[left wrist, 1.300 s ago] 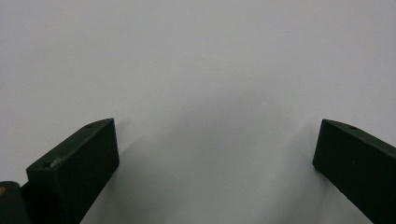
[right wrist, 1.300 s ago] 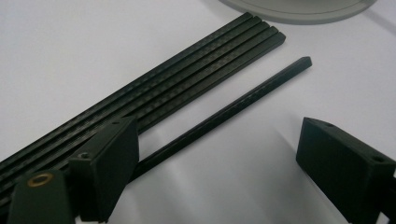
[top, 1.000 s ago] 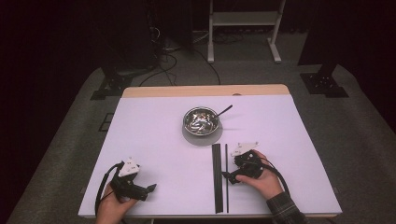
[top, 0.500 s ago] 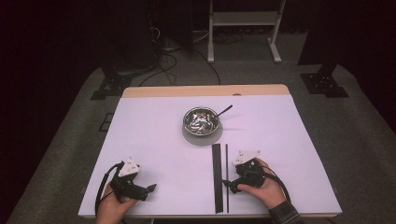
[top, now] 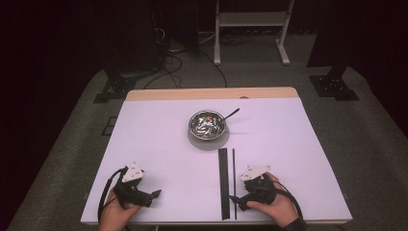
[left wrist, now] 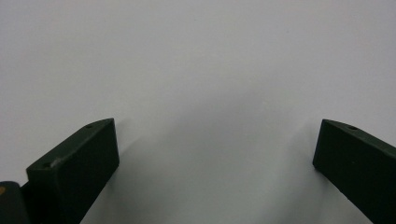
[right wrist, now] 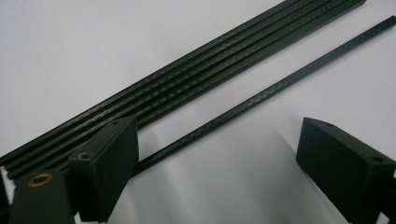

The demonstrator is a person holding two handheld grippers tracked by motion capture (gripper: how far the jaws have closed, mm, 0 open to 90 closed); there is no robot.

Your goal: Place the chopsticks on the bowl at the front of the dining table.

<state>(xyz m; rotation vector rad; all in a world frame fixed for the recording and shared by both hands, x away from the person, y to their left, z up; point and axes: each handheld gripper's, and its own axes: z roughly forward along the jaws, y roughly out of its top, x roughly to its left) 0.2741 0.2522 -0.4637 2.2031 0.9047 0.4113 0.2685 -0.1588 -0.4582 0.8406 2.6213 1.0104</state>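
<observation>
The right claw (top: pixel 239 198) sits in the lower right of the high view, low over the white table (top: pixel 159 144), with its jaws apart. In the right gripper view those jaws straddle a single thin black carbon-fibre rod (right wrist: pixel 261 98), which runs diagonally from the lower left toward the upper right of the frame; the left jaw lies over the rod's near end, though whether it touches is unclear. Just beside that rod, toward the upper left of the same frame, lies a tight bundle of long black rods (right wrist: pixel 196 70), parallel to it and apart by a narrow strip of table. In the high view both the bundle (top: pixel 223 183) and the single rod (top: pixel 234 178) lie lengthwise in the lower centre, below a shiny round metal bowl (top: pixel 207 124) with a dark utensil handle (top: pixel 231 114) poking out at its upper right.

The left claw (top: pixel 153 195) rests at the lower left of the high view, well apart from the rods, jaws spread wide over bare table.
</observation>
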